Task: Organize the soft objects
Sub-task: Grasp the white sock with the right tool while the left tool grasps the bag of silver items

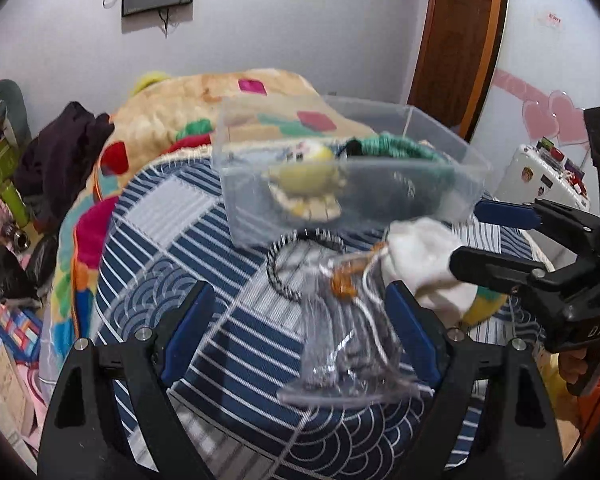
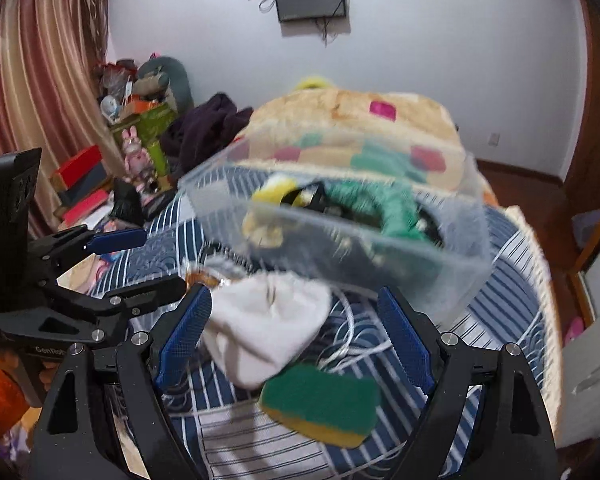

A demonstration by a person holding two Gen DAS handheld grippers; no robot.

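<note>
The left gripper [image 1: 300,336] has its blue-padded fingers spread wide and holds nothing; between them, on the bed, lies a crumpled clear plastic bag with small dark items and an orange clasp [image 1: 348,344]. The right gripper [image 2: 296,340] is likewise released, its fingers apart on either side of a soft white knitted hat [image 2: 268,328], which rests on the blue-and-white striped patchwork bedspread [image 2: 512,280] without being pinched. Just in front of the hat lies a green-and-yellow scouring sponge [image 2: 324,404], with loose white cord [image 2: 348,344] beside it. Beyond both sits a clear rectangular plastic storage box [image 1: 432,132], already holding a green braided item, a yellow soft piece and some darker things; motion blur makes those contents hard to name. A black-and-white braided hairband [image 1: 276,268] lies near the box. The step in hand appears to be picking the next soft object, probably the hat. The next move would call for lowering the right fingers around the hat, pinching it, and lifting it into the box.
</note>
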